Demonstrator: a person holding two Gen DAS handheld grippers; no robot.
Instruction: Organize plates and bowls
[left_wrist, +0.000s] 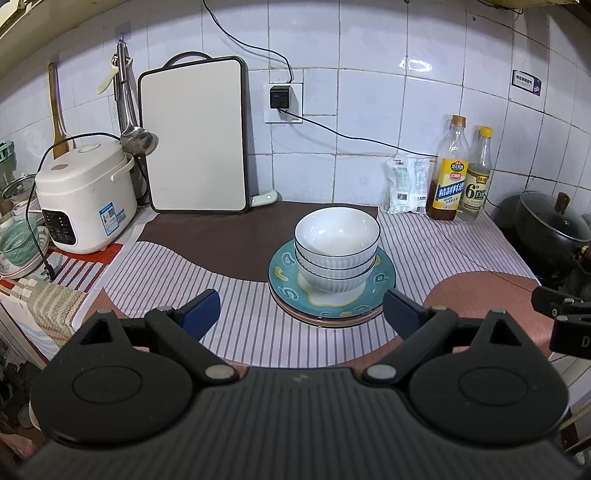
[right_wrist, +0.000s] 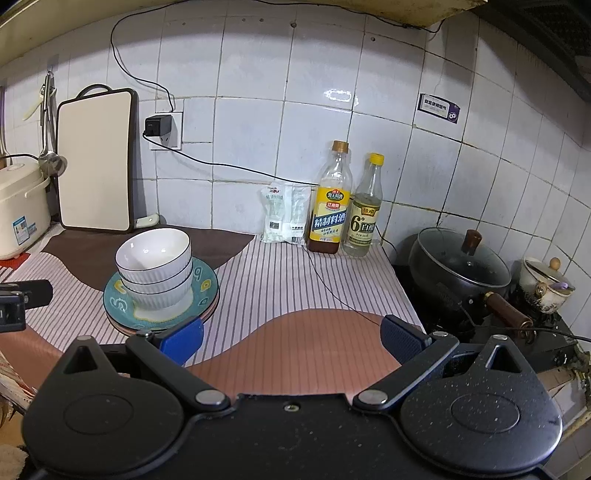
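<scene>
hovering near the counter, left gripper (left_wrist: 301, 310) and right gripper (right_wrist: 291, 338) both gaped, empty — bowls (left_wrist: 337, 247) nested on stacked plates (left_wrist: 332, 295) mid-cloth (stacking looked finished); next move likely withdrawal only.

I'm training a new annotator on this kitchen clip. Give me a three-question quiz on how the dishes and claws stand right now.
1. True or false: the white bowls are nested and stand on the teal plate.
2. Multiple choice: the left claw is A) shut on a bowl, B) open and holding nothing, C) shut on a plate.
3. Fill in: the two bottles stand against the tiled wall, between the white packet and the lidded black ____.

Key: 1 true; 2 B; 3 pot. The right claw is open too, to the right of the stack.
</scene>
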